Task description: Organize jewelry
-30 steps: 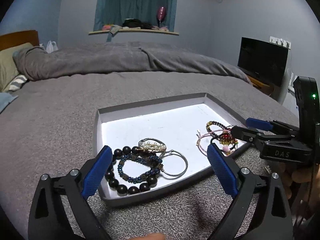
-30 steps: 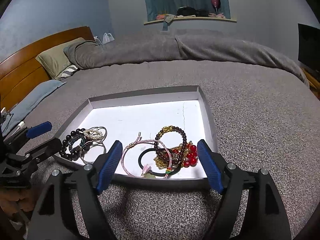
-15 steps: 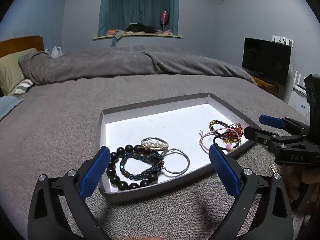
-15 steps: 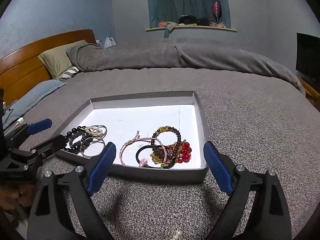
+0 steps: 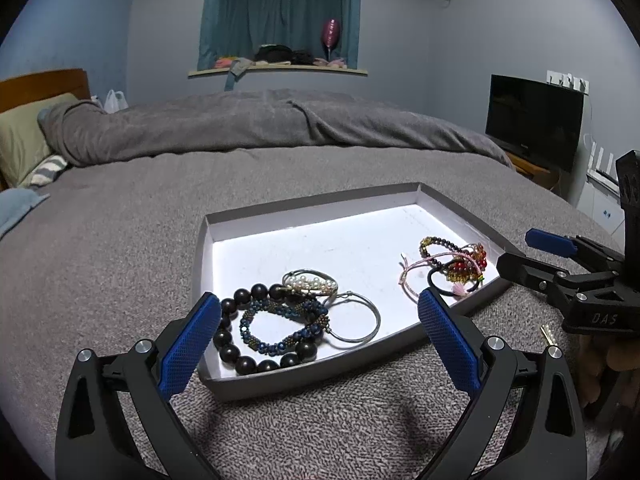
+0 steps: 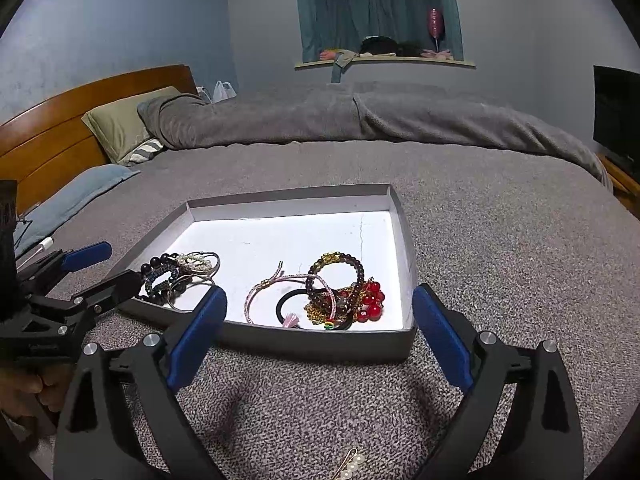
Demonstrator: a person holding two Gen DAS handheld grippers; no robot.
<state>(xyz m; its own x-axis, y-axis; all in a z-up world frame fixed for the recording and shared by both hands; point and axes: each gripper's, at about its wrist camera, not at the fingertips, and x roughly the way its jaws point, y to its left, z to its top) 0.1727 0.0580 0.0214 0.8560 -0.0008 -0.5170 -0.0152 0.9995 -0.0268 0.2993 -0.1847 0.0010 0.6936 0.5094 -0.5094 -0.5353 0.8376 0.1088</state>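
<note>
Both tongs — left tongs (image 5: pixel 318 322) and right tongs (image 6: pixel 320 318) — gape wide and empty just short of the tray (image 6: pixel 320 346) on the bed (image 6: pixel 500 248). Two jewelry clusters lie inside: four bracelets (image 5: pixel 280 320) left, a tangled pile (image 6: pixel 340 294) right — light, floppy, snag-prone. I'd pinch one strand's free loop. One pearl pin (image 6: pixel 352 466) lies outside.

Your left wrist camera sits low over the bed (image 5: pixel 120 220), just short of the tray's (image 5: pixel 304 380) near left corner, looking along its own fingers toward the window (image 5: pixel 276 12). Your right wrist camera looks the same way from just short of the tray's (image 6: pixel 320 346) near right side. Both views share the tray, the bed and the window (image 6: pixel 380 4), and each catches the other tool at its edge.
</note>
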